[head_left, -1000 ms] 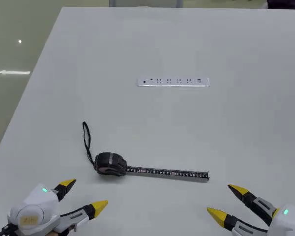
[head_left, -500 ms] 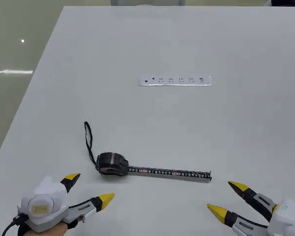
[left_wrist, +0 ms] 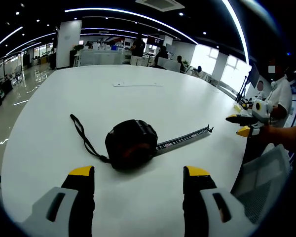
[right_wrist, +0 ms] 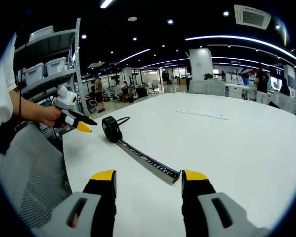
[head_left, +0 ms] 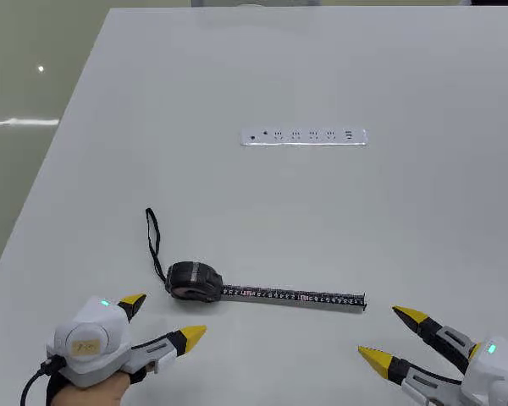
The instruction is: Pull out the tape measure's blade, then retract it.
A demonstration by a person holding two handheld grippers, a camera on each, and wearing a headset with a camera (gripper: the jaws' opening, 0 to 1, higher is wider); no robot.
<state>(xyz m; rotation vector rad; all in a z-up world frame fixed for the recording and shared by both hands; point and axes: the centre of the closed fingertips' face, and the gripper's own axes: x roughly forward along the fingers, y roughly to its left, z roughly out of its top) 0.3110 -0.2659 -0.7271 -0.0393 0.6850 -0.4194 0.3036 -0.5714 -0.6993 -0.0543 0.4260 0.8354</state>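
Now the left gripper (head_left: 163,317) gapes empty beside the tape measure (head_left: 192,281), the right gripper (head_left: 389,335) likewise released near its extended blade (head_left: 292,297).

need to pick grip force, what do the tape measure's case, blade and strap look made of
Case: matte black, probably rubber-coated plastic, going by its dull sheen. Blade: thin flat strip with printed marks, likely painted steel. Strap: thin black limp loop, cord or woven fabric; too small to tell.
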